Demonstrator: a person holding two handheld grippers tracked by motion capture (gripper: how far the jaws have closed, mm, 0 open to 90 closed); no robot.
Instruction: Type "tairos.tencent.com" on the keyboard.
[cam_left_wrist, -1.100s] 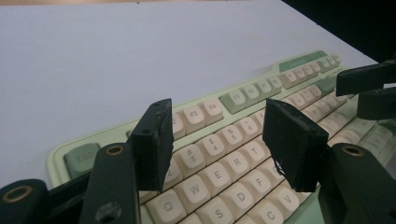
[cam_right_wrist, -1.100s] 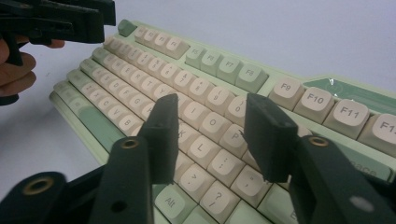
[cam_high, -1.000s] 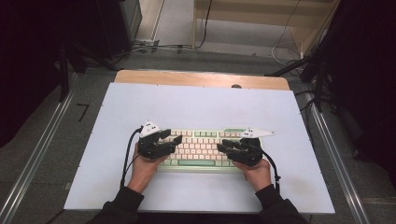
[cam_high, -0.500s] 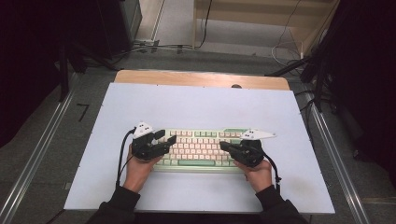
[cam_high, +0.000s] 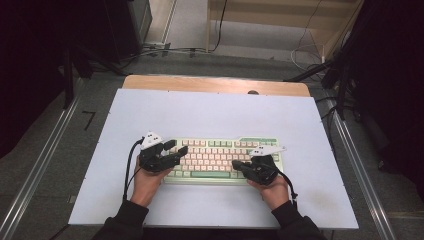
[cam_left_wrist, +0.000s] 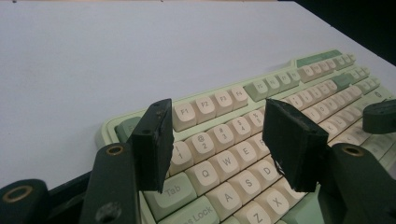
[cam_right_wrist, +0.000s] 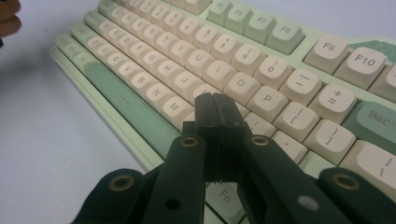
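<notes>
Left tool (cam_high: 175, 148), jaws released, hovers over our pastel green-and-cream plastic keyboard's (cam_high: 220, 159) left end; right tool (cam_high: 239, 165), clenched empty, over its right keys.

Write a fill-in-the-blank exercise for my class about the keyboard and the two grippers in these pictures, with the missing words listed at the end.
1. The left gripper hovers over the keyboard with its jaws ____.
2. The right gripper has its jaws pressed ____.
3. The keyboard's long space bar is coloured ____.
4. The keyboard lies on a white ____.

Missing words: open; shut; green; table
</notes>
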